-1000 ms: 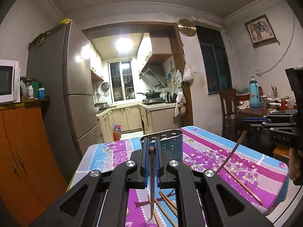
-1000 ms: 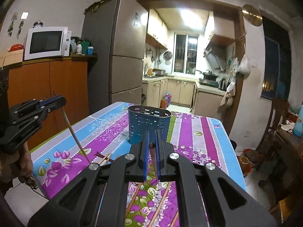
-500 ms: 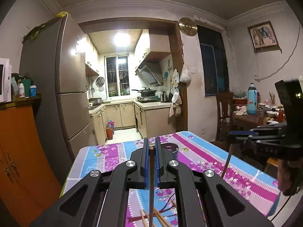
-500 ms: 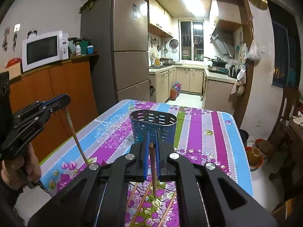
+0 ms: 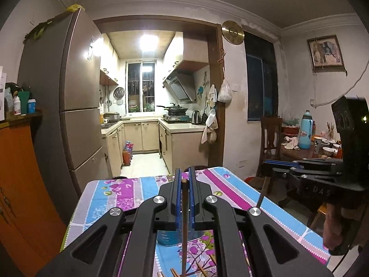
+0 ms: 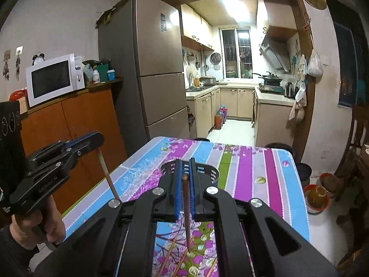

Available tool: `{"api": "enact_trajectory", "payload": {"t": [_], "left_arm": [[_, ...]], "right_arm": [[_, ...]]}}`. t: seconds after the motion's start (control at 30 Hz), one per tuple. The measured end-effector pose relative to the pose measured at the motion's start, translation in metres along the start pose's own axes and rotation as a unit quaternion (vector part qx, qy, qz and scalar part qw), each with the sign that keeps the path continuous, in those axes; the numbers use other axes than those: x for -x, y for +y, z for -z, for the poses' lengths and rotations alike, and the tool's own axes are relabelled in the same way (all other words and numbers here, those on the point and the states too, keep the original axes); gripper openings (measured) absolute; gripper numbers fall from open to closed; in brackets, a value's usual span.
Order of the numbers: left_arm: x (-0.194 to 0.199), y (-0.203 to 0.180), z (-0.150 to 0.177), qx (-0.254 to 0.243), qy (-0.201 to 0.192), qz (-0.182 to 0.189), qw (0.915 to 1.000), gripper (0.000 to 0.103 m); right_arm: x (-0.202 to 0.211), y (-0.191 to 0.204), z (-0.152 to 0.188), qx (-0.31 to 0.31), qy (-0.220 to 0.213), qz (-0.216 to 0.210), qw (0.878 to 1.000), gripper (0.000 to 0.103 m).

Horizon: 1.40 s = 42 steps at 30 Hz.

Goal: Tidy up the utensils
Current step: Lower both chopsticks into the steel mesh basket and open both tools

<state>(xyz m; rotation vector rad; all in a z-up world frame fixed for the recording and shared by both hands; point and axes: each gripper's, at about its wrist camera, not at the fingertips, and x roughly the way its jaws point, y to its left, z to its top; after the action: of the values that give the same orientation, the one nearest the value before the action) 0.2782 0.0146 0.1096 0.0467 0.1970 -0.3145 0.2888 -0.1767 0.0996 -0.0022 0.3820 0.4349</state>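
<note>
My left gripper [image 5: 184,177] is shut on a brown chopstick [image 5: 183,226] that hangs down over the table. A blue-grey perforated utensil holder [image 5: 171,239] stands below and behind the jaws, mostly hidden. My right gripper [image 6: 185,170] is shut on another chopstick [image 6: 187,217], raised above the table; the holder [image 6: 206,169] stands just beyond its tips. Loose chopsticks [image 6: 171,257] lie on the cloth under it. The left gripper also shows in the right wrist view [image 6: 92,139], the right gripper in the left wrist view [image 5: 272,164].
The table has a striped floral cloth [image 6: 253,168]. An orange cabinet [image 6: 76,120] with a microwave [image 6: 54,78] and a fridge [image 6: 147,69] stand left. A chair and cluttered side table [image 5: 299,147] stand right. The kitchen lies beyond.
Both grippers have risen with their chopsticks. The holder has dropped lower in both views and now lies behind the jaws.
</note>
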Motion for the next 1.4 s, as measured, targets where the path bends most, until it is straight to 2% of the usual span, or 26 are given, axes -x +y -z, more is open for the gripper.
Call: {"api": "enact_trajectory", "payload": {"t": [0.37,0.8,1.1,1.4], "left_arm": [[-0.029,0.008,-0.032,0.005,-0.008,-0.007,0.9999,0.007],[-0.082,0.035,-0.092,0.022,-0.038,-0.022,0.9988,0.007],[-0.121,0.048,-0.093,0.035,-0.037,-0.022,0.9985,0.007],[-0.163,0.053,-0.061,0.046,-0.005,-0.02,0.9987,0.007]], "right_arm": [[-0.02,-0.006,-0.051,0.012,-0.021,0.006,1.0,0.005],[-0.059,-0.023,-0.114,0.01,-0.046,0.008,0.999,0.005],[-0.097,-0.038,-0.114,-0.001,-0.043,0.003,0.999,0.005],[-0.134,-0.055,-0.086,-0.016,-0.009,0.003,1.0,0.005]]}}
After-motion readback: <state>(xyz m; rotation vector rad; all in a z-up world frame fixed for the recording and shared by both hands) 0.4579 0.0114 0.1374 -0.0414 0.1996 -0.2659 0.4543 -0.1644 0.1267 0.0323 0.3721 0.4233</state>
